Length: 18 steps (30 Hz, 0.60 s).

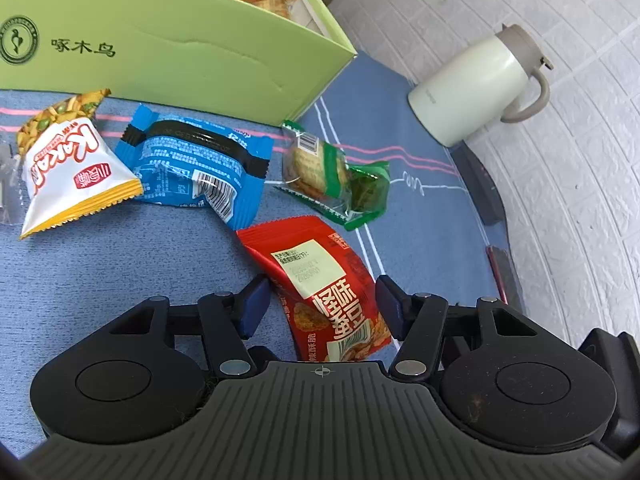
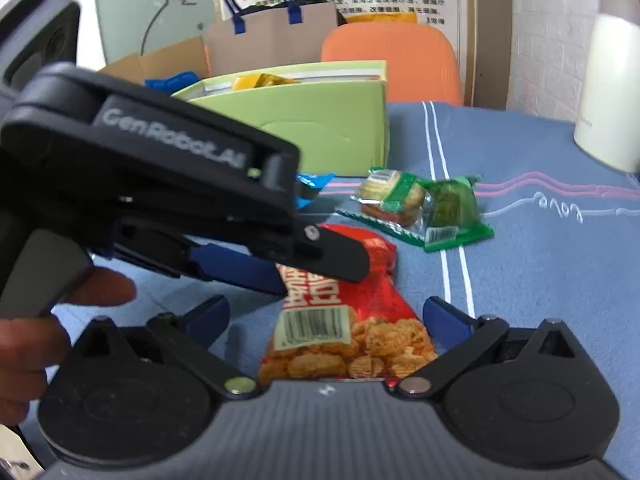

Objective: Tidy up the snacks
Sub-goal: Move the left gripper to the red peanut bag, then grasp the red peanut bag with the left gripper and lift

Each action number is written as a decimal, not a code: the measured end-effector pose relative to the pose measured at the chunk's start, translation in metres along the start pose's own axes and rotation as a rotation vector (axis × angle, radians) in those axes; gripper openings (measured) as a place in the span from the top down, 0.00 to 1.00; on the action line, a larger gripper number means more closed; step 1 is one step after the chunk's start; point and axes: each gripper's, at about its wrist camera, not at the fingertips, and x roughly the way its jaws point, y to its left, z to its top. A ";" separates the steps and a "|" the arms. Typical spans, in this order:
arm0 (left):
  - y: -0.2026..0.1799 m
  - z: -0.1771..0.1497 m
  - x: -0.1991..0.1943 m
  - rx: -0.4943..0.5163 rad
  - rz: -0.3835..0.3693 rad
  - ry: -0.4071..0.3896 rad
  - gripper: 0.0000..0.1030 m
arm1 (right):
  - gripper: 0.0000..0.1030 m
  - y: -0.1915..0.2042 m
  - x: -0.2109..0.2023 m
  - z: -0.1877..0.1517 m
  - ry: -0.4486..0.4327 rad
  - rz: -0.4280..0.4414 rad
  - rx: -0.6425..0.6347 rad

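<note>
A red snack packet [image 1: 320,280] lies on the blue cloth between the open fingers of my left gripper [image 1: 322,304]. In the right wrist view the same packet [image 2: 352,332] lies between the open fingers of my right gripper [image 2: 326,320], with the left gripper's fingers [image 2: 280,264] over its far end. A blue packet [image 1: 192,164], a white and yellow packet [image 1: 68,172] and two green packets [image 1: 336,176] lie in front of the green box [image 1: 180,52], which holds several snacks.
A cream jug [image 1: 480,84] stands at the table's right edge by a white brick wall. Behind the box [image 2: 320,120] are an orange chair [image 2: 392,60] and a paper bag [image 2: 272,36]. The blue cloth [image 1: 100,272] has bare space on the left.
</note>
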 end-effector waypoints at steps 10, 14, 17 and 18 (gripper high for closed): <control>-0.009 -0.002 0.008 0.058 0.038 -0.002 0.69 | 0.20 0.005 -0.001 -0.004 0.002 -0.034 -0.019; -0.003 -0.009 0.001 0.033 -0.002 0.006 0.86 | 0.32 0.010 -0.017 -0.009 -0.004 -0.048 -0.020; -0.007 -0.014 -0.014 0.037 -0.021 -0.010 0.87 | 0.33 0.022 -0.030 -0.009 -0.027 -0.066 -0.027; -0.009 -0.015 -0.019 0.040 -0.027 -0.022 0.87 | 0.33 0.025 -0.033 -0.007 -0.036 -0.071 -0.032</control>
